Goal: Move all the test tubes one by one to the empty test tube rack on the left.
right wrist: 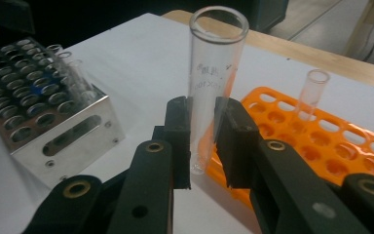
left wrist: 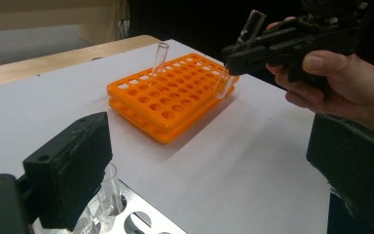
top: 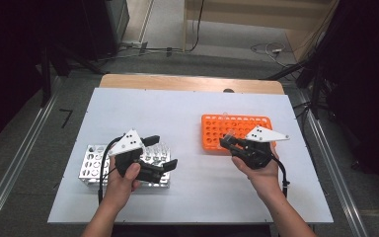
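One tube stands in the orange rack. Right gripper grasps a second tube near it, not yet slotted. Left gripper hangs released over the metal rack, where more tubes wait.

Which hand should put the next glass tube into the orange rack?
Probably the right. Its tongs already grip a tube at the orange rack's edge, where one tube stands. The left tongs hang open over the metal rack.

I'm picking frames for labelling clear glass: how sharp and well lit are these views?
High view: even light, soft, test tube hardly visible. Left gripper view: orange rack sharp, near jaws blurred, background dark. Right gripper view: held tube crisp, its print legible; metal rack slightly soft.
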Tool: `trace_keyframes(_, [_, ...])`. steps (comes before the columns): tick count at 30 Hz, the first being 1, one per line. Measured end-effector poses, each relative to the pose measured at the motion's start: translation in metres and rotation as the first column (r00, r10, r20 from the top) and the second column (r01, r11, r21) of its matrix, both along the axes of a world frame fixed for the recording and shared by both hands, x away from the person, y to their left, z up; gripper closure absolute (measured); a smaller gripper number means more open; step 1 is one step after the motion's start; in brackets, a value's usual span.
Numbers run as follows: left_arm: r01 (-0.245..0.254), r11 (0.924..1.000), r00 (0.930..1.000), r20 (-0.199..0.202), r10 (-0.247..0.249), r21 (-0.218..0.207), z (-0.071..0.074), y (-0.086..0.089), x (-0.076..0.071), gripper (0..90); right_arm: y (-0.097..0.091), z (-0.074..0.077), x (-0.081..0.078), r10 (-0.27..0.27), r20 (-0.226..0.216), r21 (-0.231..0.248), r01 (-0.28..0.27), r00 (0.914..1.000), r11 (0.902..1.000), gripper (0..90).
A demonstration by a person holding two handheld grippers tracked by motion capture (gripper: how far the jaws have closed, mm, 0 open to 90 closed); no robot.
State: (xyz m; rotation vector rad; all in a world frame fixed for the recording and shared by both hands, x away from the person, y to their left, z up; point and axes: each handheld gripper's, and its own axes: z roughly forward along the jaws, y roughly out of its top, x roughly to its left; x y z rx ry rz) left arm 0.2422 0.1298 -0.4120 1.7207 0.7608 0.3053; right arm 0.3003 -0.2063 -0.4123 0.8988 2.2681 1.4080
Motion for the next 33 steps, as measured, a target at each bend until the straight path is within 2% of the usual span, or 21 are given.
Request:
trace_keyframes(6, [-0.008, 1.0000, 1.0000, 0.000, 0.008, 0.005, 0.003, -0.005, -0.002, 5.3, 0.008, -0.003, -0.007, 0.036, -0.011, -0.006, -0.036, 0.9993, 0.9993, 73.9])
trace_keyframes(8, [-0.031, 0.9991, 0.9995, 0.000, 0.031, 0.028, 0.004, -0.008, -0.003, 8.5, 0.011, -0.004, -0.009, 0.045, -0.013, -0.011, -0.045, 0.9989, 0.9989, 73.9])
trace_keyframes(13, [-0.035, 0.9980, 0.9993, -0.009, 0.036, 0.052, 0.003, -0.016, -0.004, 14.4, 0.019, -0.008, -0.013, 0.070, -0.017, -0.023, -0.070, 0.9974, 0.9973, 73.9])
trace_keyframes(19, [-0.045, 0.9966, 0.9990, 0.000, 0.045, 0.069, 0.003, -0.023, -0.006, 22.4, 0.029, -0.012, -0.020, 0.097, -0.021, -0.032, -0.098, 0.9951, 0.9947, 73.9])
trace_keyframes(24, [-0.031, 0.9981, 0.9995, 0.002, 0.031, 0.053, 0.004, -0.026, -0.007, 27.7, 0.039, -0.015, -0.026, 0.130, -0.023, -0.049, -0.131, 0.9912, 0.9902, 73.8])
trace_keyframes(33, [0.003, 0.9988, 0.9997, 0.024, -0.004, 0.049, 0.007, -0.031, -0.012, 37.7, 0.051, -0.016, -0.036, 0.171, -0.023, -0.052, -0.172, 0.9850, 0.9837, 73.9])
